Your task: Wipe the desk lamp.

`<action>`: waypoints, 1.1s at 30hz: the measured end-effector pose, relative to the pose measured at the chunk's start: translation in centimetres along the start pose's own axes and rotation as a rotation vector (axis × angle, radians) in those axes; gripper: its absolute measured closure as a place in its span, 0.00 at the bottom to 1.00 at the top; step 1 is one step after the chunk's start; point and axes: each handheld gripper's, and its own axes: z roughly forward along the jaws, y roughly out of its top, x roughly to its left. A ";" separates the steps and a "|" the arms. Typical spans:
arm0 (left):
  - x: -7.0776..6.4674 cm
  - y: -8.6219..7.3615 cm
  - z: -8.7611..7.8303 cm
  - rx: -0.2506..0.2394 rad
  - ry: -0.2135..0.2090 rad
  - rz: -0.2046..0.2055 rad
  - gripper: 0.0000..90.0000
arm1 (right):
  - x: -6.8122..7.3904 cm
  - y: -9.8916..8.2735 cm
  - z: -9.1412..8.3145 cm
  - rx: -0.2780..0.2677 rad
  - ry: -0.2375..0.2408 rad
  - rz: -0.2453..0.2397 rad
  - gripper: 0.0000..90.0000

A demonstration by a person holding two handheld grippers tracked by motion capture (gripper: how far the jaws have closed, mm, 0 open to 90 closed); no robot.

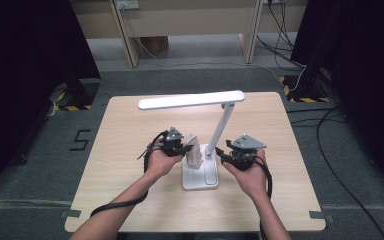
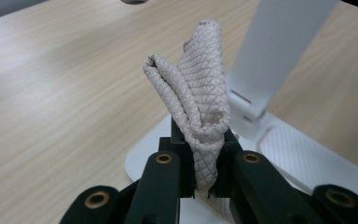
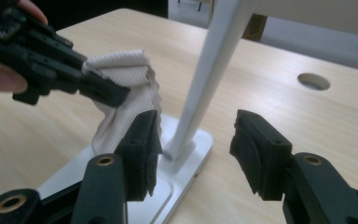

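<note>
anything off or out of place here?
Nothing stands out. The desk lamp stands upright on the table, undamaged. The left gripper pinches a folded cloth over the lamp's base; the right gripper is open beside the stem.

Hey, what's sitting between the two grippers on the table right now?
Between the left gripper and right gripper stands the white desk lamp, with the cloth in the left's jaws hanging over its base. The high view shows it.
</note>
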 end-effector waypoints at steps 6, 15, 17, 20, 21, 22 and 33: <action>-0.1 1.0 1.8 -0.020 0.054 0.039 0.93 | -0.4 1.0 2.2 -0.017 0.018 0.001 0.53; -1.4 0.3 3.6 0.035 0.037 0.088 0.93 | -0.4 1.4 3.4 -0.030 0.020 -0.010 0.57; -1.7 -0.2 3.6 0.036 0.025 0.083 0.93 | -0.4 1.3 3.4 -0.028 0.015 -0.015 0.59; -2.0 -0.5 3.4 0.040 0.016 0.087 0.93 | -0.4 1.3 3.5 -0.029 0.014 -0.019 0.60; -2.2 -0.5 3.2 0.042 0.010 0.089 0.93 | -0.3 1.3 3.5 -0.026 0.013 -0.017 0.61; -2.4 -0.6 3.1 0.049 0.005 0.098 0.93 | -0.3 1.4 3.4 -0.025 0.010 -0.021 0.62; -4.1 -2.0 1.1 0.071 -0.057 0.134 0.93 | -0.2 1.4 3.5 -0.017 -0.012 -0.016 0.66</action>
